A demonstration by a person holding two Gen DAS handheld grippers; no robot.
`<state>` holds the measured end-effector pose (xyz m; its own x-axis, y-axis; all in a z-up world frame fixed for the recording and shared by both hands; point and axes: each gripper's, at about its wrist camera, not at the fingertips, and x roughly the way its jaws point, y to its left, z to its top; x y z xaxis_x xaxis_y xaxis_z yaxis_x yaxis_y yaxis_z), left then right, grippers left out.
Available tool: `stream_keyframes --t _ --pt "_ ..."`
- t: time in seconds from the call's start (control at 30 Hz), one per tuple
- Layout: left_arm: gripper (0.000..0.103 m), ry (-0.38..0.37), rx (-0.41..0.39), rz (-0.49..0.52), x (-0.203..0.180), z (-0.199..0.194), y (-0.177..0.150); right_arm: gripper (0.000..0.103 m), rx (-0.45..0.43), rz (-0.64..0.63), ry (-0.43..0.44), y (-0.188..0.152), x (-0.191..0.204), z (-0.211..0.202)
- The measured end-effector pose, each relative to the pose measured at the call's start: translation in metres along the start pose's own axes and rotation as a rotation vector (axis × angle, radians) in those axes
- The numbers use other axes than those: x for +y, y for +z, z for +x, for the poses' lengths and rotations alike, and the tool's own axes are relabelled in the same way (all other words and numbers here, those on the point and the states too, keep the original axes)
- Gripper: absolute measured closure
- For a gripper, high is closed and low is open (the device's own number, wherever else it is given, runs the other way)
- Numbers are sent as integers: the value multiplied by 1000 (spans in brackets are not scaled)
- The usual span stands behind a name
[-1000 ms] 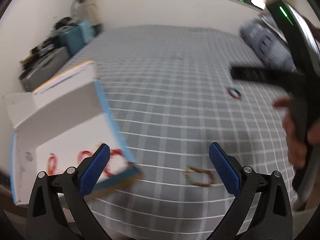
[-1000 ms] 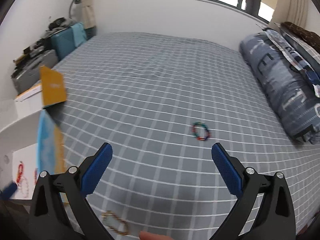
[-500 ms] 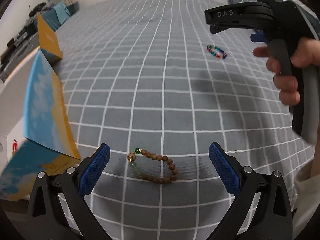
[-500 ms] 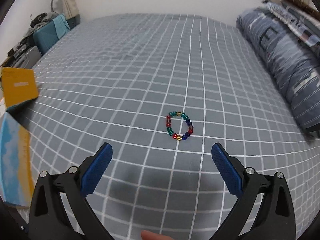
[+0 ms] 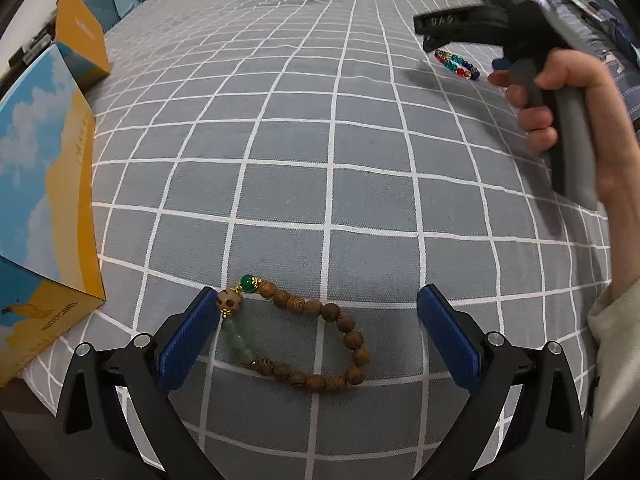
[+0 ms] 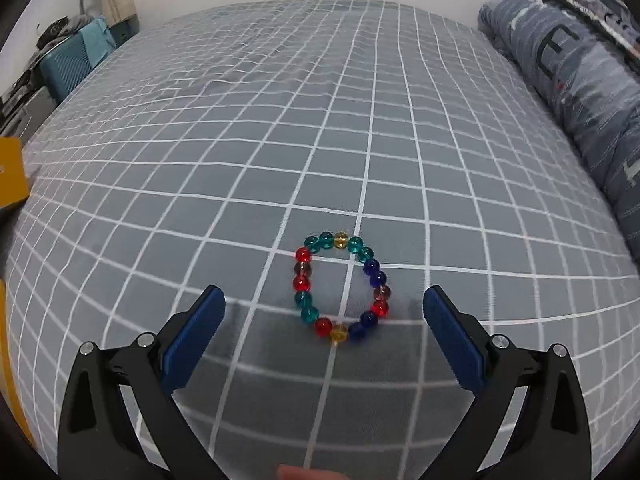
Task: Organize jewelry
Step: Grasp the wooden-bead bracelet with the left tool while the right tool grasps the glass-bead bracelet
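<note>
A brown wooden-bead bracelet (image 5: 320,344) with green beads lies on the grey checked bedsheet, between the blue pads of my open left gripper (image 5: 318,332). A multicoloured glass-bead bracelet (image 6: 340,288) lies on the sheet just ahead of my open right gripper (image 6: 324,320), between its pads. That bracelet also shows far right in the left wrist view (image 5: 456,65), under the right gripper's body (image 5: 480,28). A blue-and-yellow box (image 5: 44,208) stands at the left.
A rolled blue patterned quilt (image 6: 580,92) lies along the bed's right side. A teal case (image 6: 68,64) and clutter stand beyond the bed's far left edge. The person's right hand (image 5: 560,96) holds the right gripper's handle.
Both grippers have dropped closer to the bed. The wooden bracelet now lies between the left pads and the coloured bracelet has come close to the right pads. Both stay open.
</note>
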<state>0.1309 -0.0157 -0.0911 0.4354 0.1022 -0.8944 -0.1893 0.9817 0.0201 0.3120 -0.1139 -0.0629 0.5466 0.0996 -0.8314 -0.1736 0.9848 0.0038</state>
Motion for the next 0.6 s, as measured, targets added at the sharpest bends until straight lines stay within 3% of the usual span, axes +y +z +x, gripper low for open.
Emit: stream_keyframes --t 0.17,0.23,0.4,0.47,0.5,0.53,0.6 --pt "11 -9 3 10 -1 1 -3 8 18 13 19 -3 -6 16" --pt "20 -19 8 9 1 -2 -4 9 17 11 22 -1 -9 18" --pt "46 -28 15 26 -2 -9 -8 34 19 -18 24 0 -5 17" --pt "58 -34 19 38 -3 -11 -9 57 23 -25 30 -1 -2 16" --pt "72 -36 21 39 -3 -12 -9 63 27 -31 36 -1 -1 15" --pt "87 -40 27 45 -4 -14 -9 80 30 -35 36 -1 1 15" --pt "88 -47 31 49 -5 -16 -10 86 29 -29 23 -1 3 14"
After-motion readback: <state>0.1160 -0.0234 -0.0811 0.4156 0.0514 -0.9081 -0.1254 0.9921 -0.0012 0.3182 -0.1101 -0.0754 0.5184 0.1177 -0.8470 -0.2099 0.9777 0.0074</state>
